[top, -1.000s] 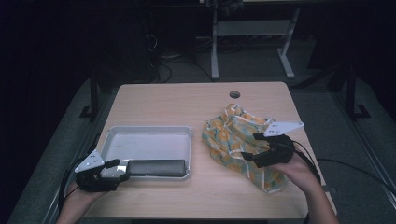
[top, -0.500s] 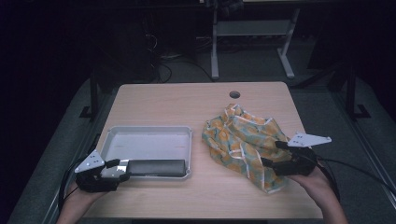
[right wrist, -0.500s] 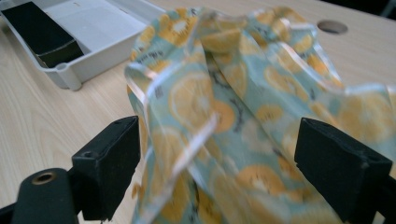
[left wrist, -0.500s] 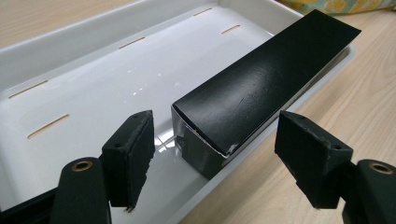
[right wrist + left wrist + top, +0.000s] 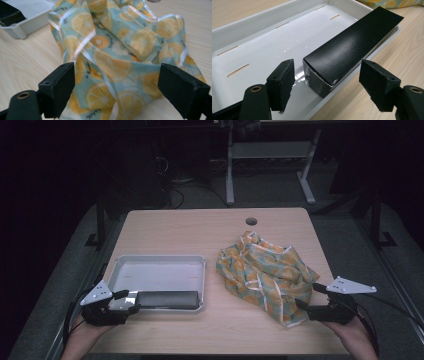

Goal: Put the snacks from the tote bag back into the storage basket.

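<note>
The worktop's (image 5: 200, 227) far edge lies bare — tray (image 5: 160, 262) blocks the left, crumpled cloth (image 5: 265, 270) the right.

Box (image 5: 167, 299) in tray (image 5: 160, 263), cloth (image 5: 265, 272) right

Small dark script on the lemon-print cloth (image 5: 120, 62) is too blurred to read.

**What the views leave unclear**

In the left gripper view the black box (image 5: 352, 47) hides part of the white tray (image 5: 262, 50) floor, and the tray runs off the left edge. In the right gripper view the lemon-print cloth (image 5: 120, 50) is soft with blur and cut off at the top and bottom edges; its folds cover the table (image 5: 22, 62) beneath. The tray corner there is cropped.
</note>
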{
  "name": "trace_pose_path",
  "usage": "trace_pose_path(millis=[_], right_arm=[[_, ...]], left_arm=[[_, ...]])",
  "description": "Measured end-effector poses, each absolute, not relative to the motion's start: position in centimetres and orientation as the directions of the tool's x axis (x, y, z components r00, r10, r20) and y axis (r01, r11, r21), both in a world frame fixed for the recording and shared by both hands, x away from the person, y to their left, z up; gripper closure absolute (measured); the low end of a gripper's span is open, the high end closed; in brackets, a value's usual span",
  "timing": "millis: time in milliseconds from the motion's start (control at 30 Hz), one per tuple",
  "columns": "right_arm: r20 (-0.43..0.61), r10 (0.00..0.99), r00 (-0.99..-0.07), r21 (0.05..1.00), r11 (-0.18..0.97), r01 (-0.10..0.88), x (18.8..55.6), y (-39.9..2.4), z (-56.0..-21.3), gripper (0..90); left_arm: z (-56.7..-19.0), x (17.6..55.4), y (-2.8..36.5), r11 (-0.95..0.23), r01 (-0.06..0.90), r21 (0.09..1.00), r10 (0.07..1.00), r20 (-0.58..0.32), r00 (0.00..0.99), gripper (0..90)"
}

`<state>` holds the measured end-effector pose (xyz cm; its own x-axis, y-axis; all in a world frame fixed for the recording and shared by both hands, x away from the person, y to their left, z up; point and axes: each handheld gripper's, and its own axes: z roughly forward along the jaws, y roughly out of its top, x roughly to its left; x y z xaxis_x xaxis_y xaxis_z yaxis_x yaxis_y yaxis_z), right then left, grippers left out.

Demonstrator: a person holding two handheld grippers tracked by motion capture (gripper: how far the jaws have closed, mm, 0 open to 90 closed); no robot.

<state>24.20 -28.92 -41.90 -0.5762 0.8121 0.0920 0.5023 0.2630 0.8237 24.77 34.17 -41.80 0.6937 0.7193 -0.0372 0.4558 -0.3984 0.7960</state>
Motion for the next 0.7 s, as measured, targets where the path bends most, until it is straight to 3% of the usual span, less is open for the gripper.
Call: trace_pose_path(millis=[700], right_arm=[[0.079,0.833,-0.547,0.843,0.237,0.483,23.9,-30.5,-42.5,13.9]], left_arm=[[-41.6,25.3,33.7,-0.422,0.431,0.797,0.7,-0.016,0.714,28.6]])
